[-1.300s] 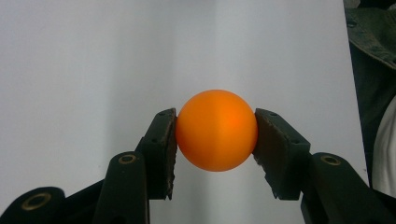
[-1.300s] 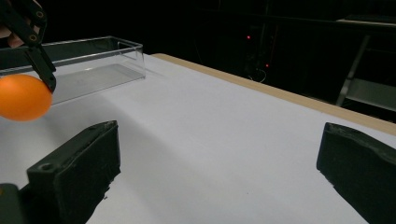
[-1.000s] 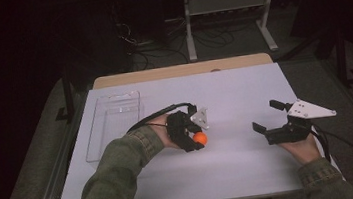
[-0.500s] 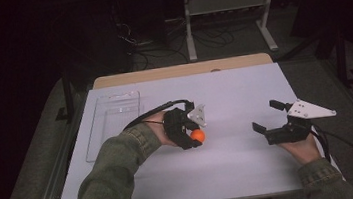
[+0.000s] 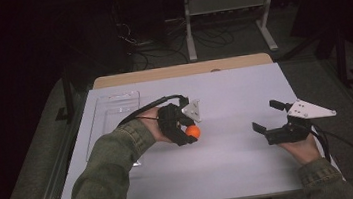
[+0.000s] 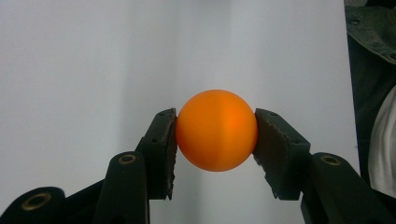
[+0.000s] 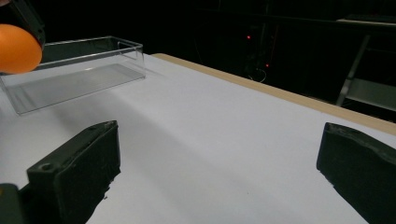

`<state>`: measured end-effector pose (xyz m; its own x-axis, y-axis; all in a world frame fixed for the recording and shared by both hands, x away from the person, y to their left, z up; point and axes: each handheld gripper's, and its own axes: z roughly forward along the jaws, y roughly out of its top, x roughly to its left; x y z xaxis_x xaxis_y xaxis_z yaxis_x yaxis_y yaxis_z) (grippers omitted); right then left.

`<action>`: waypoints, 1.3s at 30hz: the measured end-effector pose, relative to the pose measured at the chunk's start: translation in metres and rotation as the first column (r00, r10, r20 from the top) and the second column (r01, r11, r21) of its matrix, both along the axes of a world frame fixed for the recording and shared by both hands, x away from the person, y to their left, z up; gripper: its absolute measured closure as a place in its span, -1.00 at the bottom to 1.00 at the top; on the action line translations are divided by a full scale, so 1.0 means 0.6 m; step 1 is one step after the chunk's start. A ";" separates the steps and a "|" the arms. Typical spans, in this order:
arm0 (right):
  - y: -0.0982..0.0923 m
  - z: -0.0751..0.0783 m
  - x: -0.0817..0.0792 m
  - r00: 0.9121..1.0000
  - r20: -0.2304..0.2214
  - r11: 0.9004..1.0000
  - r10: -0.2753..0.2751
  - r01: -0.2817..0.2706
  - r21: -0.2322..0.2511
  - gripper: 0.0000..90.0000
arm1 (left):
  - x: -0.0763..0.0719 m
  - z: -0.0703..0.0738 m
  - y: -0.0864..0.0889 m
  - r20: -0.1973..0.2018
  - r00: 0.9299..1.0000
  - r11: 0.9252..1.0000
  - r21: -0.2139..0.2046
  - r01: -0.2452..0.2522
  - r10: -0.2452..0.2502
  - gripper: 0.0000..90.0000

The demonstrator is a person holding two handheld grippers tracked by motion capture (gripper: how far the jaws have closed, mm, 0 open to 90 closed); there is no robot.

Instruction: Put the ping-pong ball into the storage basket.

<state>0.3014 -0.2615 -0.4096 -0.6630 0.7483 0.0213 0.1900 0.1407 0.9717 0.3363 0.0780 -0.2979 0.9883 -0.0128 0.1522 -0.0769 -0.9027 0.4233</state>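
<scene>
We find the left claw [image 6: 215,135] clamped on the orange ball [image 6: 216,129], right of the clear tray [image 5: 112,124]; right claw [image 7: 219,163] wide, empty; we judge transport underway, next placing into that tray.

Overhead view and tongs cameras share the table [image 5: 231,158].

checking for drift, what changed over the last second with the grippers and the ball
The left gripper, shut on the orange ball, has shifted slightly toward the far side of the table, toward the clear tray. Nothing was taken or released. The right gripper stayed open and in place; the tray did not move.
</scene>
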 end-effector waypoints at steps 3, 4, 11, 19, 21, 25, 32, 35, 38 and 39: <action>0.001 0.000 0.000 1.000 0.003 1.000 0.002 -0.002 -0.003 -1.00 | 0.000 0.006 0.006 0.006 1.000 1.000 0.000 -0.007 0.007 0.12; 0.001 0.000 0.000 1.000 0.004 1.000 0.003 -0.003 -0.003 -1.00 | 0.001 0.009 0.009 0.005 1.000 1.000 -0.008 -0.012 0.012 0.13; 0.000 0.000 0.000 1.000 0.003 1.000 0.001 -0.001 0.001 -1.00 | 0.001 0.025 0.026 0.014 0.999 0.999 -0.016 -0.029 0.029 0.12; 0.002 0.000 0.000 1.000 0.005 1.000 0.006 -0.006 -0.004 -1.00 | 0.000 0.044 0.044 0.026 0.999 0.999 -0.018 -0.045 0.045 0.12; 0.001 0.000 0.000 1.000 0.003 1.000 0.005 -0.005 -0.003 -1.00 | 0.001 0.050 0.049 0.030 0.998 0.999 -0.016 -0.048 0.048 0.12; 0.002 -0.001 0.001 1.000 0.001 1.000 0.006 -0.006 -0.007 -1.00 | 0.002 0.061 0.059 0.038 0.997 0.998 -0.024 -0.059 0.060 0.13; 0.002 0.000 0.000 1.000 0.002 1.000 0.005 -0.005 -0.006 -1.00 | 0.003 0.077 0.075 0.050 0.996 0.997 -0.024 -0.067 0.068 0.13; 0.002 0.000 0.000 1.000 0.003 1.000 0.006 -0.006 -0.005 -1.00 | 0.003 0.086 0.082 0.057 0.996 0.997 -0.017 -0.070 0.071 0.12; 0.003 0.000 0.001 1.000 0.004 1.000 0.006 -0.006 -0.006 -1.00 | 0.004 0.094 0.089 0.062 0.995 0.997 -0.019 -0.079 0.080 0.13; 0.003 -0.001 0.001 1.000 0.003 1.000 0.007 -0.006 -0.006 -1.00 | 0.004 0.097 0.092 0.067 0.994 0.997 -0.015 -0.080 0.081 0.13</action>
<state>0.3019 -0.2600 -0.4099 -0.6679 0.7441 0.0150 0.1861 0.1475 0.9714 0.3387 0.1329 -0.2398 0.9735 0.0690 0.2182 -0.0327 -0.9018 0.4309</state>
